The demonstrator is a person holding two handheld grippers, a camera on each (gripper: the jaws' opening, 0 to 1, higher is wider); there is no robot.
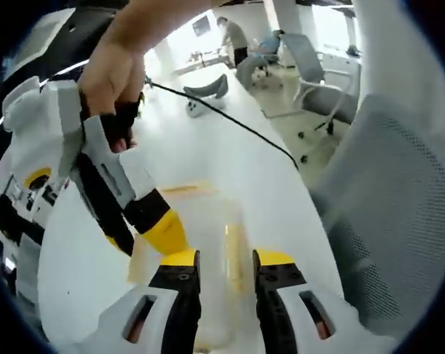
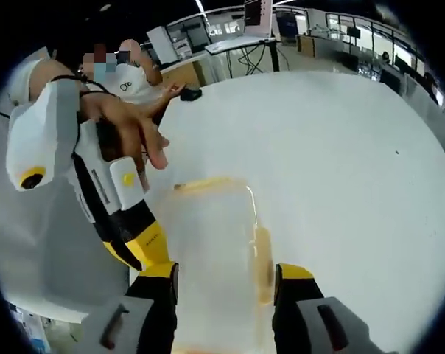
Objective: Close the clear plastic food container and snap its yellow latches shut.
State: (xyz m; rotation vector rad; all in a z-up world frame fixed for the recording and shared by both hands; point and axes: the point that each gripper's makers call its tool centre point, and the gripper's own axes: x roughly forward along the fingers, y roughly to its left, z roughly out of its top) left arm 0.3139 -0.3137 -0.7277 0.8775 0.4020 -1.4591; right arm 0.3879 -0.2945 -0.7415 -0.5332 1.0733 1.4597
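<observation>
Right gripper view: clear container (image 2: 211,251) blurred, yellow latches (image 2: 262,262) visible.

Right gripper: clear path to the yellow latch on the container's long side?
Probably yes. The right gripper stands open astride the clear container, the yellow latch just inside one jaw, nothing between; the left gripper sits on the opposite side.

I see a thin black cable (image 1: 237,122) running across the broad white table (image 2: 340,162). Grey mesh office chairs (image 1: 322,77) stand beside it, and desks with monitors (image 2: 256,15) stand beyond.
</observation>
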